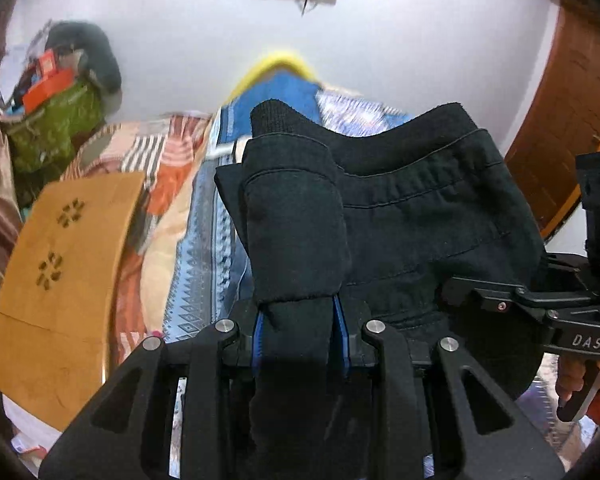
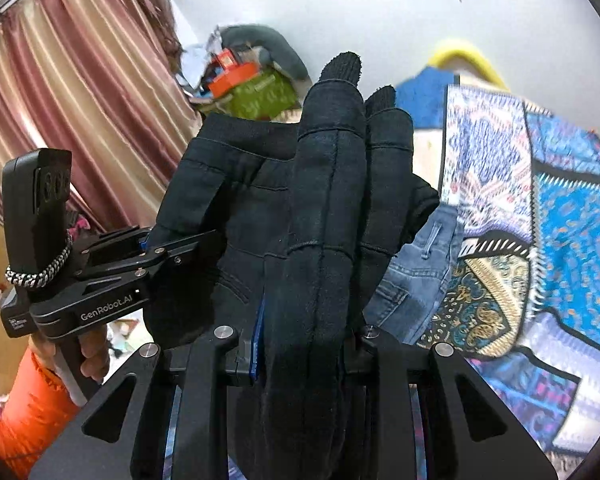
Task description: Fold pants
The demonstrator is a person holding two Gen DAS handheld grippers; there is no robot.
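The black pants point(image 1: 420, 220) hang in the air between both grippers, waistband edge up. My left gripper point(image 1: 300, 316) is shut on a bunched fold of the pants, which drapes over its blue-padded fingers. My right gripper point(image 2: 304, 320) is shut on the other end of the pants point(image 2: 328, 208), cloth heaped over its fingers. In the left wrist view the right gripper point(image 1: 500, 300) shows at the right, clamped on the pants. In the right wrist view the left gripper point(image 2: 148, 264) shows at the left, clamped on the pants. The fingertips are hidden by cloth.
Below lies a bed with a blue patterned cover point(image 2: 560, 220) and a pair of blue jeans point(image 2: 416, 276). A wooden board point(image 1: 60, 280) is at the left. A cluttered pile with a green bag point(image 1: 56, 124), a pink curtain point(image 2: 80, 120) and a wooden door point(image 1: 560, 140) stand around.
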